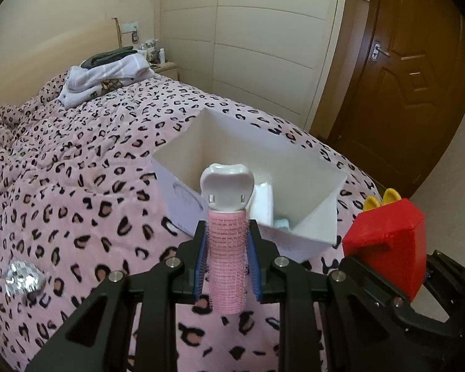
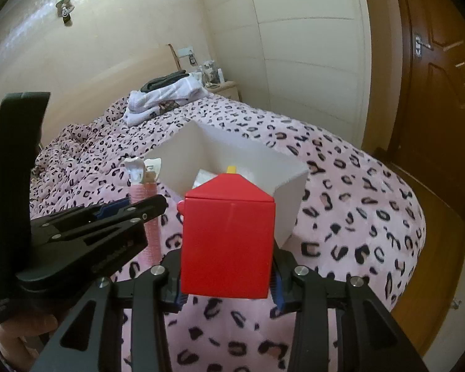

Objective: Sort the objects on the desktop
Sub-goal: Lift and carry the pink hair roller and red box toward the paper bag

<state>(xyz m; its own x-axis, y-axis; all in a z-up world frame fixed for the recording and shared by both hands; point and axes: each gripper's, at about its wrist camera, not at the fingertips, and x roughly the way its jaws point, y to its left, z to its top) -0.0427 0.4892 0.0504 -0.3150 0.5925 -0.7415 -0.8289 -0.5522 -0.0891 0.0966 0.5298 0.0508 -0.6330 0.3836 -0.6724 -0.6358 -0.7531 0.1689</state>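
Two claws loaded: left claw pinching pink hair roller upright by its barrel, right claw clamping red box by its sides. Both raised over bed, near white bin, presumably for dropping in.
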